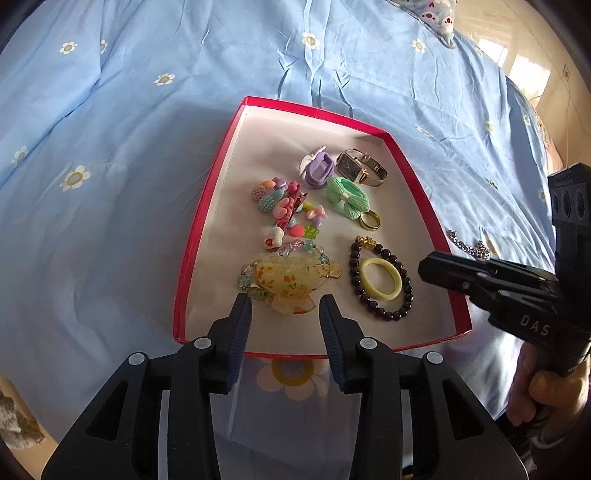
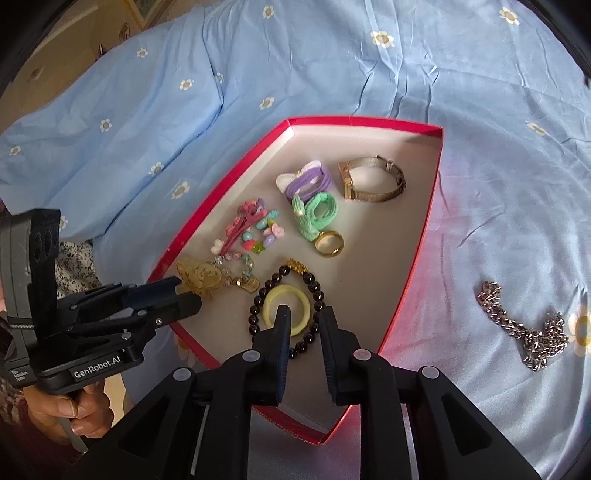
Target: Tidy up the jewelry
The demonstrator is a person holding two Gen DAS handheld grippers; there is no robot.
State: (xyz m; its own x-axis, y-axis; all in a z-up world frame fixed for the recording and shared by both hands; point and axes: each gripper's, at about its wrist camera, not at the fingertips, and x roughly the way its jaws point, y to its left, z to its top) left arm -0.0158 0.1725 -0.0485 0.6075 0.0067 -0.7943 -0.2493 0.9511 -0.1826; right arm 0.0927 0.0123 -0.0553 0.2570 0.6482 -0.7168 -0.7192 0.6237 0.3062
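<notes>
A red box (image 1: 207,206) (image 2: 417,258) with a white floor lies on a blue bedspread. It holds a translucent yellow hair claw (image 1: 290,282) (image 2: 201,277), a black bead bracelet (image 1: 380,280) (image 2: 284,306) around a pale yellow ring (image 1: 380,278) (image 2: 286,301), a gold ring (image 1: 369,220) (image 2: 328,243), a green bow tie (image 1: 347,197) (image 2: 314,214), a purple tie (image 1: 316,168) (image 2: 306,181), a watch (image 1: 360,166) (image 2: 373,179) and colourful clips (image 1: 284,206) (image 2: 251,225). My left gripper (image 1: 285,302) (image 2: 184,291) is open and empty, just in front of the claw. My right gripper (image 2: 306,317) (image 1: 423,266) is open and empty above the bracelet.
A silver chain (image 2: 524,328) (image 1: 469,245) lies on the bedspread right of the box. A pillow corner (image 1: 436,14) sits at the far edge. The floor (image 1: 517,44) shows beyond the bed's right side.
</notes>
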